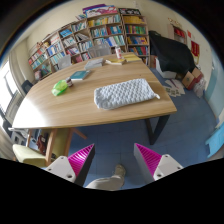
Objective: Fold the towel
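Hovering well back from the wooden table, gripper spread wide, pink pads empty. Lying on the tabletop beyond: folded white towel, with possibly a green cloth near the far edge.

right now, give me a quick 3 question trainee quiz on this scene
1. True or false: the gripper is shut on the towel.
2. What lies on the table to the towel's left? A) a green thing B) a red mug C) a laptop
3. Fill in: behind the table stand ____ full of books.

Key:
1. False; the fingers are open, well short of the towel, which lies flat on the table.
2. A, the green thing.
3. shelves.
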The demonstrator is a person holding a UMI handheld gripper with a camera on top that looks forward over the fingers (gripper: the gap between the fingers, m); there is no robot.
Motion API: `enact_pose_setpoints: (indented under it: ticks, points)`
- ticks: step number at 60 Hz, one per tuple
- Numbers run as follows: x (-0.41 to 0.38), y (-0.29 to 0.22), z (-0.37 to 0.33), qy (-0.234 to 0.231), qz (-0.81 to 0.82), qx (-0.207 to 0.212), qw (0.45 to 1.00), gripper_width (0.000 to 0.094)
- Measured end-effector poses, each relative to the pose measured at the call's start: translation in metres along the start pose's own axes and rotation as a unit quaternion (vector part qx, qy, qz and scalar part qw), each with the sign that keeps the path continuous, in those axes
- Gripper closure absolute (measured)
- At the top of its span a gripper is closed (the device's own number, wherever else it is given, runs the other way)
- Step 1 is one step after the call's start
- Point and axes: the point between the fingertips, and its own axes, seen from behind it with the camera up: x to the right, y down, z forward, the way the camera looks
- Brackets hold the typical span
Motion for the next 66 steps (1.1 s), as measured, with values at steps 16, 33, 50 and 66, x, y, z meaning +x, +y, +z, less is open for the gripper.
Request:
enact_pose_setpoints:
  ticks: [16,33,50,66]
  points:
    - [-0.048,-0.043,0.054,-0.014,-0.069,0.011,0.997,0.0108]
    - [-0.105,-0.144,0.216,-0.031,-0.143,0.022,0.989,0.0119]
    - [-0.087,-0.166,0.328,0.019,-0.221,0.000,0.975,0.0199]
    - [-0.068,-0.153,0.347,0.041,-0.279,0.014,0.959,0.0816]
